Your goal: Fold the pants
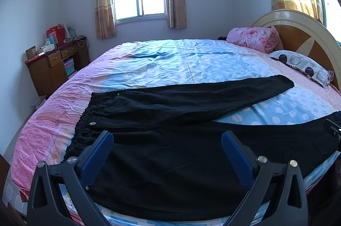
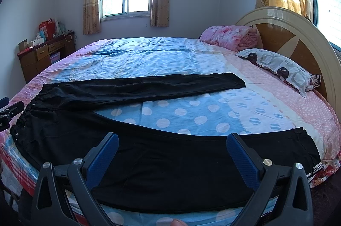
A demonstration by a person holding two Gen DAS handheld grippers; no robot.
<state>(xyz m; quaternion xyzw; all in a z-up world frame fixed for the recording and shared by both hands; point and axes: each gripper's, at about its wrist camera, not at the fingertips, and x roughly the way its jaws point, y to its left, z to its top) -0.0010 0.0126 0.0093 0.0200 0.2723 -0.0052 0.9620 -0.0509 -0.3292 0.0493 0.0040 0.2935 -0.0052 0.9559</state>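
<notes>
The bed (image 2: 266,102) fills my view, its headboard (image 2: 298,42) at the far right. The black pants (image 1: 170,151) lie flat along its near edge, waistband left, legs splayed rightward. My left gripper (image 1: 167,138) hovers wide open over the seat, my right gripper (image 2: 172,140) wide open over the near leg.

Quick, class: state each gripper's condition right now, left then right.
Left gripper: open, holding nothing, above the black pants.
Right gripper: open, holding nothing, above the near pant leg.
</notes>
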